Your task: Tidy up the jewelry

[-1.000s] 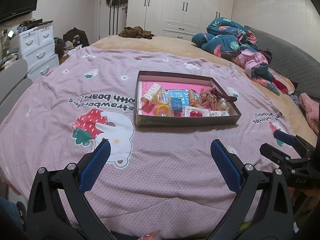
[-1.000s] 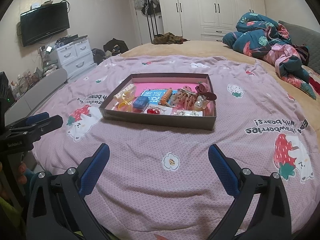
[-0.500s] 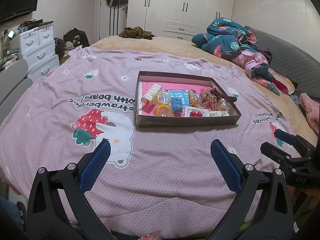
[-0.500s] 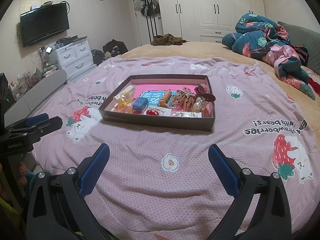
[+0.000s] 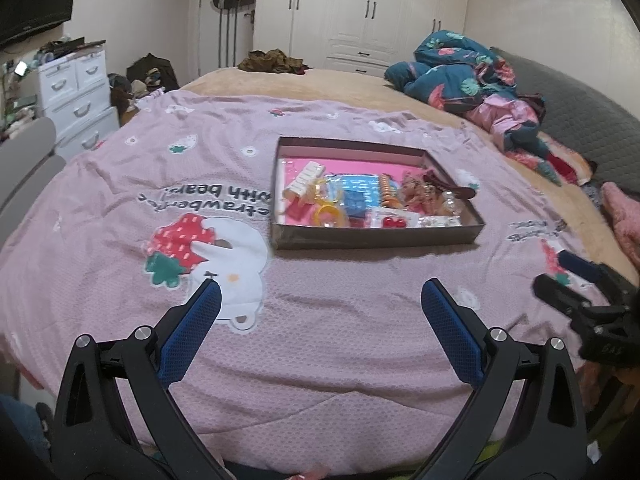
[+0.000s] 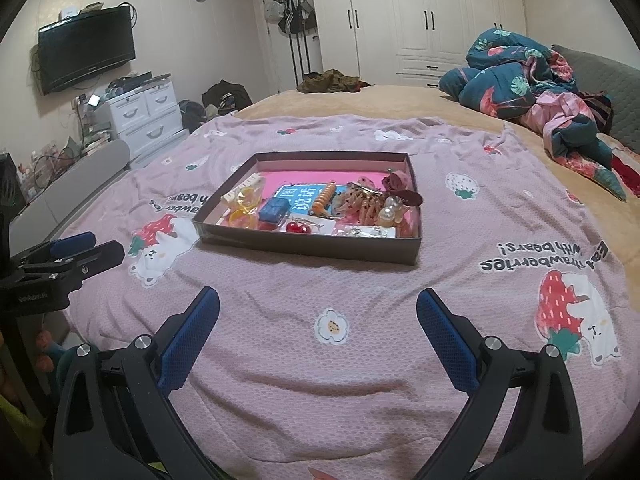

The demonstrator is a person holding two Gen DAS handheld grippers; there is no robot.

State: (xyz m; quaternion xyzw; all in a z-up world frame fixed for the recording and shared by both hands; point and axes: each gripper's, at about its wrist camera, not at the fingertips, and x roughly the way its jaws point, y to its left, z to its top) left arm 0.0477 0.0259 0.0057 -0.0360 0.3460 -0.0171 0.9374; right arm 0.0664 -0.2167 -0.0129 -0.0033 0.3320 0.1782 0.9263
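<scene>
A shallow brown box (image 5: 376,238) (image 6: 312,246) with a pink floor sits in the middle of the bed. Inside lie several pieces: a white hair clip (image 5: 304,180), yellow rings (image 6: 244,210), a small blue box (image 6: 273,210), red cherry earrings (image 6: 300,228), an orange clip (image 6: 323,199) and a dark red clip (image 6: 402,190). My left gripper (image 5: 320,294) hangs open over the blanket's near edge, well short of the box. My right gripper (image 6: 318,300) is open too, nothing between its fingers. Each gripper shows at the side of the other's view.
A pink blanket (image 6: 360,320) printed with strawberries and bears covers the bed. Crumpled blue and pink bedding (image 6: 532,92) lies at the far right. White drawers (image 6: 140,114) and a wall TV (image 6: 86,54) stand on the left, wardrobes (image 6: 420,16) behind.
Both views have drifted slightly; the box sits marginally farther off in the right wrist view. Both grippers stay open.
</scene>
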